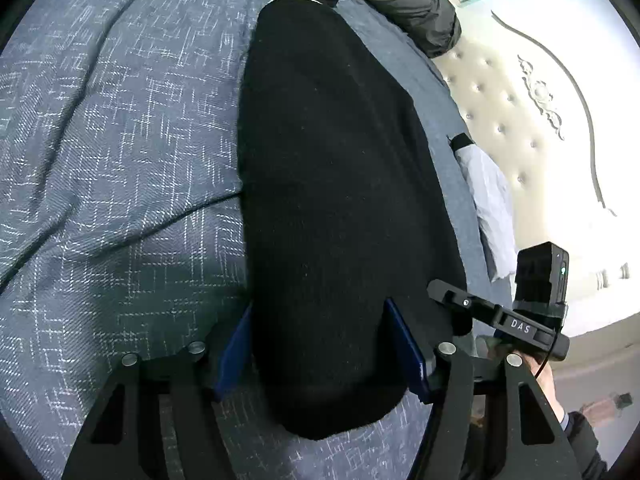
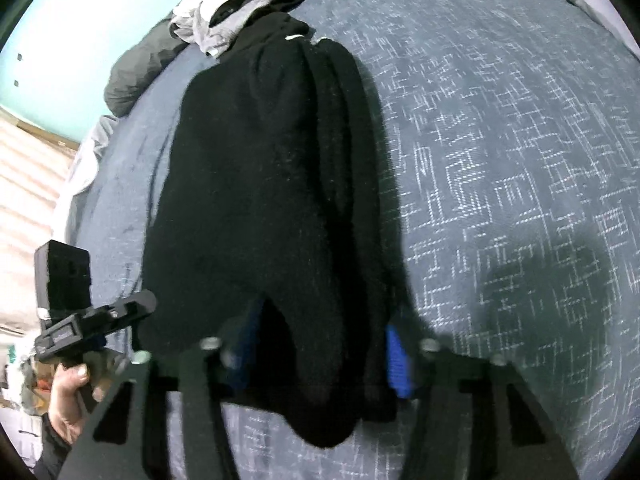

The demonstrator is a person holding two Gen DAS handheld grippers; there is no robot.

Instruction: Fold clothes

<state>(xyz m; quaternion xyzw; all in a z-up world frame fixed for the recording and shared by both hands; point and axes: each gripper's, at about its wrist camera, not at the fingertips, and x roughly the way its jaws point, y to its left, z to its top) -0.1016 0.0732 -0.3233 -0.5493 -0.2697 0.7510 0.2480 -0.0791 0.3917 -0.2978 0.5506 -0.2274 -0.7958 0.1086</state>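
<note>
On the blue bed cover (image 1: 120,140), my left claw (image 1: 324,344) and right claw (image 2: 320,352) both pinch the black sweater (image 1: 340,180).

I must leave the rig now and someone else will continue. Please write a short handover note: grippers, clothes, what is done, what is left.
Left gripper: at the near end of the black garment, cloth between its pads; grip not certain.
Right gripper: at the same end, bunched cloth between its pads; grip not certain.
Garment: lies lengthwise on the bed cover, seemingly folded to a narrow strip.
Done: apparently the lengthwise folds.
Left: probably bring the near end over to the far end; then the pile at the far edge.
</note>
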